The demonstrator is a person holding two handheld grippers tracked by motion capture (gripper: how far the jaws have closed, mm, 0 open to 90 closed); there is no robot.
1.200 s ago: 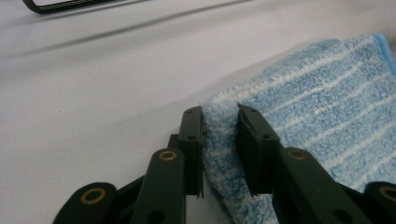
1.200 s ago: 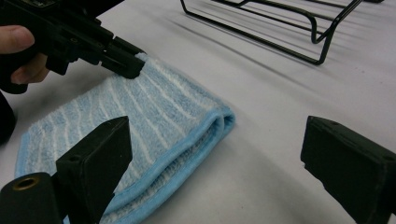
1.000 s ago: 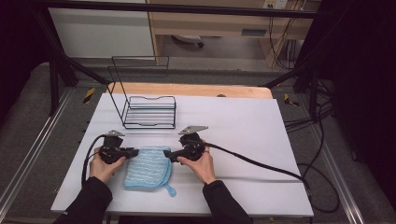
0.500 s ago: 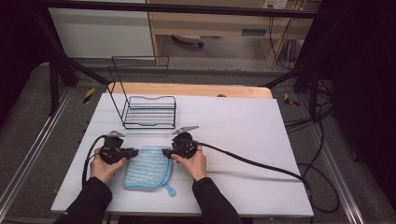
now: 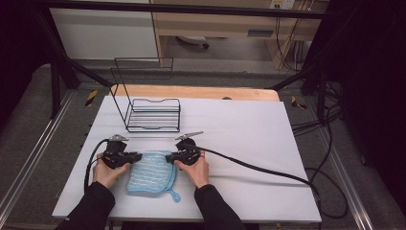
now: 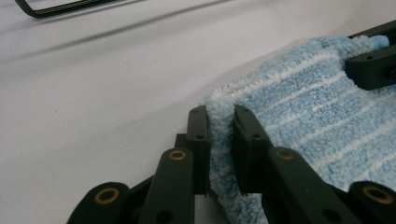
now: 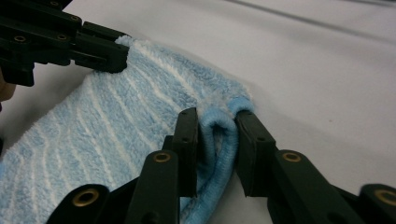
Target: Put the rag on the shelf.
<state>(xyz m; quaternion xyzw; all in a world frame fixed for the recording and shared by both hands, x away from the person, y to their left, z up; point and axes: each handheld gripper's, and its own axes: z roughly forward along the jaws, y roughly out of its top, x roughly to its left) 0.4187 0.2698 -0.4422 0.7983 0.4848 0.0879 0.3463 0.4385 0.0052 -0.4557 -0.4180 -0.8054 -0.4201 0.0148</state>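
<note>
The striped light-blue terry cloth (image 5: 151,172) lay at lower left, long axis up-frame, hanging loop (image 5: 173,194) pointing lower right. The left gripper (image 5: 136,156) pinched its upper-left corner; the right gripper (image 5: 168,157), its jaws just closing, pinched its upper-right corner.

Table (image 5: 249,143): spans the middle of the high view. Wire rack (image 5: 152,114): on the table, upper left of centre. Cloth (image 5: 151,172): flat on the table at lower centre, below the rack. Left gripper (image 5: 135,156): at the cloth's upper left corner. Right gripper (image 5: 168,157): at its upper right corner. Cable (image 5: 258,168): trails rightward across the table.
</note>
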